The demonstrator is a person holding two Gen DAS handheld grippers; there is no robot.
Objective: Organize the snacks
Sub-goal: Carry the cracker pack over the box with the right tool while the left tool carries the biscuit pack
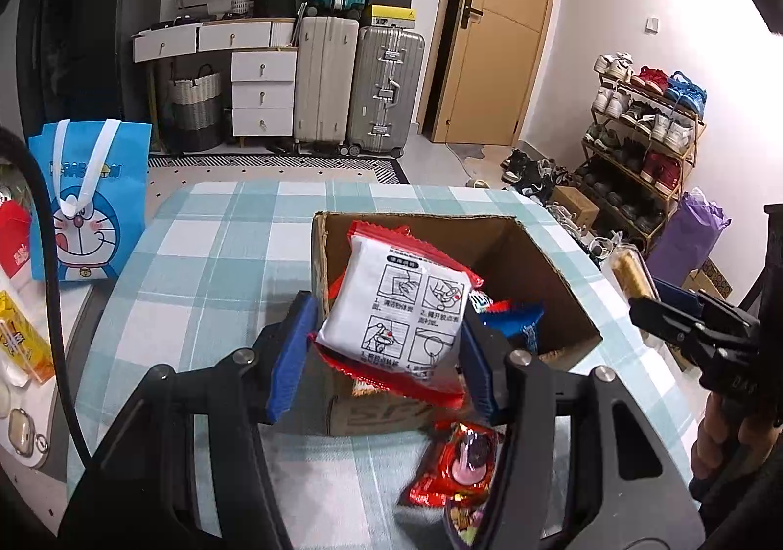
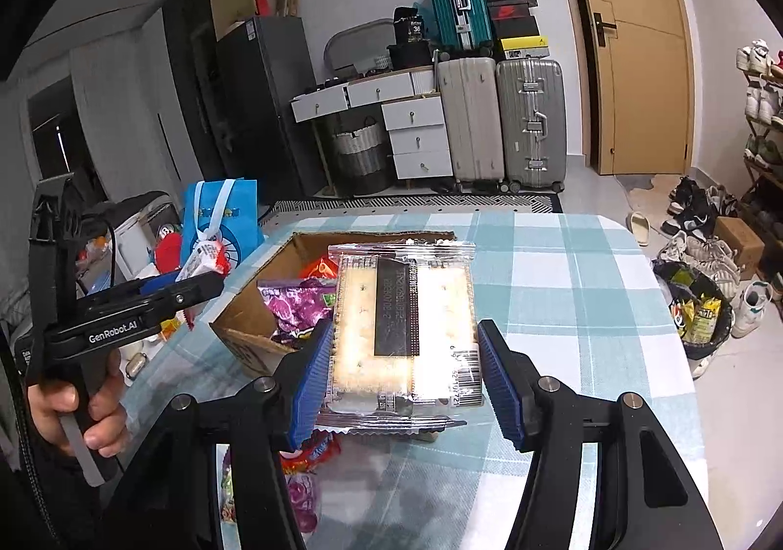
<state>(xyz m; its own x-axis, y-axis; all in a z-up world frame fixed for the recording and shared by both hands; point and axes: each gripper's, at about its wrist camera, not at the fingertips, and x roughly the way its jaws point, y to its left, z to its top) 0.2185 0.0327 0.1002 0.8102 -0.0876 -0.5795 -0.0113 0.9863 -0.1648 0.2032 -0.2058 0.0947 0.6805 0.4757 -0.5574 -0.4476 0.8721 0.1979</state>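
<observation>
Snacks are mid-loading: left tongs (image 1: 386,344) clench a white packet (image 1: 396,315) over the box (image 1: 548,256). Right tongs (image 2: 401,374) clench a clear pack (image 2: 406,330) at the box's 3 o'clock. Next, each likely needs releasing inside.

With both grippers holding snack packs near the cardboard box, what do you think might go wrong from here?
1. The left gripper pinches the white and red packet only near its lower end, so it may tilt or slip before clearing the box rim.
2. The right gripper squeezes a clear pack of cakes; pressing harder could crush them.
3. Loose red packets lie on the table in front of the box and could be knocked off.
</observation>
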